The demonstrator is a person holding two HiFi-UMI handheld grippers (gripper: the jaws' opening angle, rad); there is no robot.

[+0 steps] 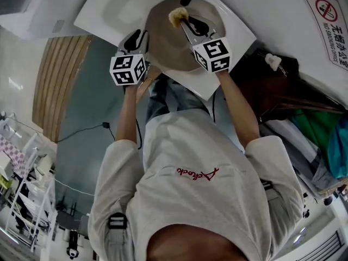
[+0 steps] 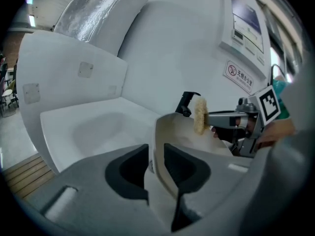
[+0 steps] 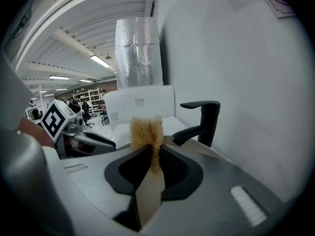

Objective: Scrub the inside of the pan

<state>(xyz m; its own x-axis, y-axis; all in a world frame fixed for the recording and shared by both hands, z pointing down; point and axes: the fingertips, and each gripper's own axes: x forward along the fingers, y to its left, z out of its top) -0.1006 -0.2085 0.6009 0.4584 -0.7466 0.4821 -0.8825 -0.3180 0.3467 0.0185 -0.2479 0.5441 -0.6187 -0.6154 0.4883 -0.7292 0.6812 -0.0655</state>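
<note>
— Where's the round beige pan (image 1: 166, 48)?
— Over the white sink (image 1: 117, 7), its rim clamped in the left gripper (image 1: 136, 38).
— And the right gripper (image 1: 188, 25)?
— Pinching a yellow fibrous scrubber (image 1: 178, 16) over the pan's inside.

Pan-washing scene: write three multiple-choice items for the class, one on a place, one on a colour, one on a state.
1. Where is the pan? A over the white sink B on the floor C on a shelf
2. What colour is the tap? A white B black C red
3. The left gripper is: A open, empty B shut on the pan's rim C shut on the tap
Answers: 1 A, the sink lies beneath it; 2 B, it shows black; 3 B, the rim sits between its jaws.
</note>
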